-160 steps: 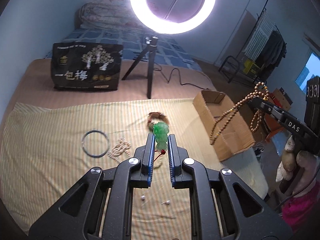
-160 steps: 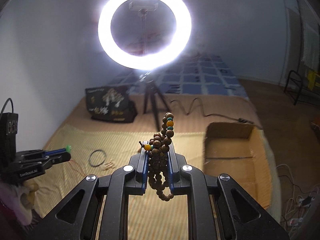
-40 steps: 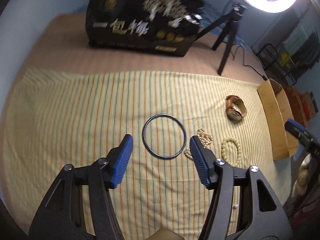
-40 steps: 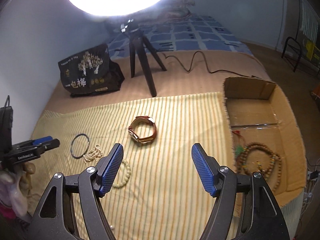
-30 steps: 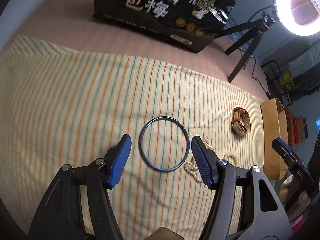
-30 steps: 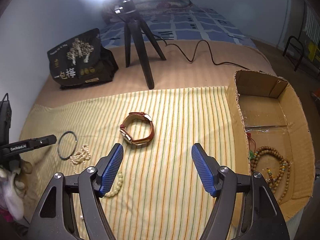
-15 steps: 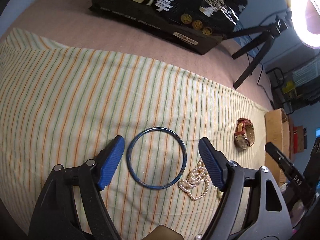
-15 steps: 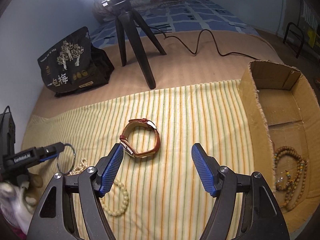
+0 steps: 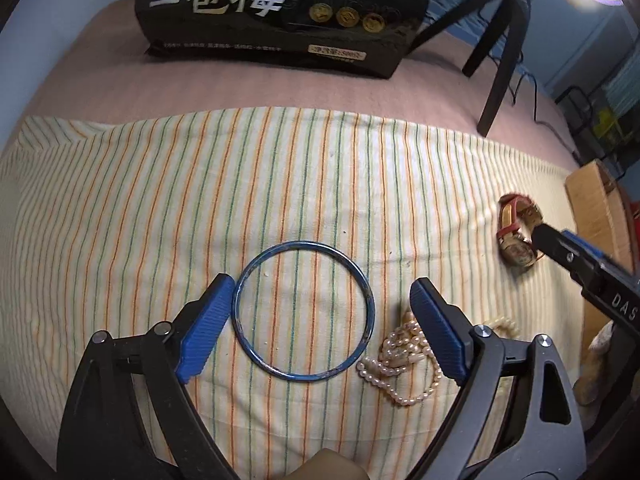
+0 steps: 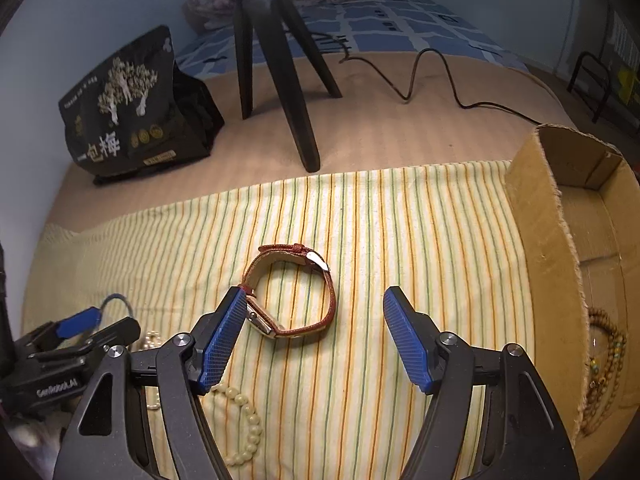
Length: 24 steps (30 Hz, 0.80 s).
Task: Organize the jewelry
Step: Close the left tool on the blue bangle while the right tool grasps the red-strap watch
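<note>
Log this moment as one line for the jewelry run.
left tool: opening, empty, over blue bangle | right tool: open, empty, over watch | wooden beads: in cardboard box

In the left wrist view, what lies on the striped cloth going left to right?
Blue bangle → pearl strand → red-strapped watch, with the right gripper's tip just to its right. The left gripper is opening, its fingers either side of the bangle, not touching it.
</note>
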Tool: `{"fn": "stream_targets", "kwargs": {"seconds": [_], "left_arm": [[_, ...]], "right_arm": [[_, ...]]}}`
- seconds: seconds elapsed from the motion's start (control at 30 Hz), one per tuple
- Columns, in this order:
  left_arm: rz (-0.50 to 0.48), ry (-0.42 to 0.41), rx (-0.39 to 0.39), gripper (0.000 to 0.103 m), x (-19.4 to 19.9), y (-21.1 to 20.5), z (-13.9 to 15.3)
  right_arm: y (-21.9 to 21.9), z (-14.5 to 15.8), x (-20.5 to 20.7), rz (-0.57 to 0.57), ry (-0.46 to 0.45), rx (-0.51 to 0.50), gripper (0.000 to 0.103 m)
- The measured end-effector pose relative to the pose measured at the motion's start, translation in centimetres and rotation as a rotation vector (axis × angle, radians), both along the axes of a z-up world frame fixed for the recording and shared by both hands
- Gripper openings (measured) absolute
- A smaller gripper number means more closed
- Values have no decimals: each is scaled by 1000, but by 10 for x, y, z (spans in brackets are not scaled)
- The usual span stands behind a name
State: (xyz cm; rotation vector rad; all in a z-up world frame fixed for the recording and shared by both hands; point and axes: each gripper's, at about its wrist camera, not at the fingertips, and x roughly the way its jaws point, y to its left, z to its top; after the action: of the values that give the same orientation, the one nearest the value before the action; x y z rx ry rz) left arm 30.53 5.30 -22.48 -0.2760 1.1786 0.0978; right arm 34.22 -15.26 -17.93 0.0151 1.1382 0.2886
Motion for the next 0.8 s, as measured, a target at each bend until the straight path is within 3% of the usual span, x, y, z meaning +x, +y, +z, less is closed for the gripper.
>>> {"fn": "stream_targets", "kwargs": {"seconds": [0.3,0.5,0.8], "left_arm": [[-35,-14,53,89,0,-7,-3],[-41,-25,91,74,-4,-7,-2],[-53,-37,84,73,-8,-3,-1]], "right_arm": [[15,-6,5,33,2,7,70],[20,-14,4,49,13,-33,70],[28,-20,1,89,2,-99,70]]}}
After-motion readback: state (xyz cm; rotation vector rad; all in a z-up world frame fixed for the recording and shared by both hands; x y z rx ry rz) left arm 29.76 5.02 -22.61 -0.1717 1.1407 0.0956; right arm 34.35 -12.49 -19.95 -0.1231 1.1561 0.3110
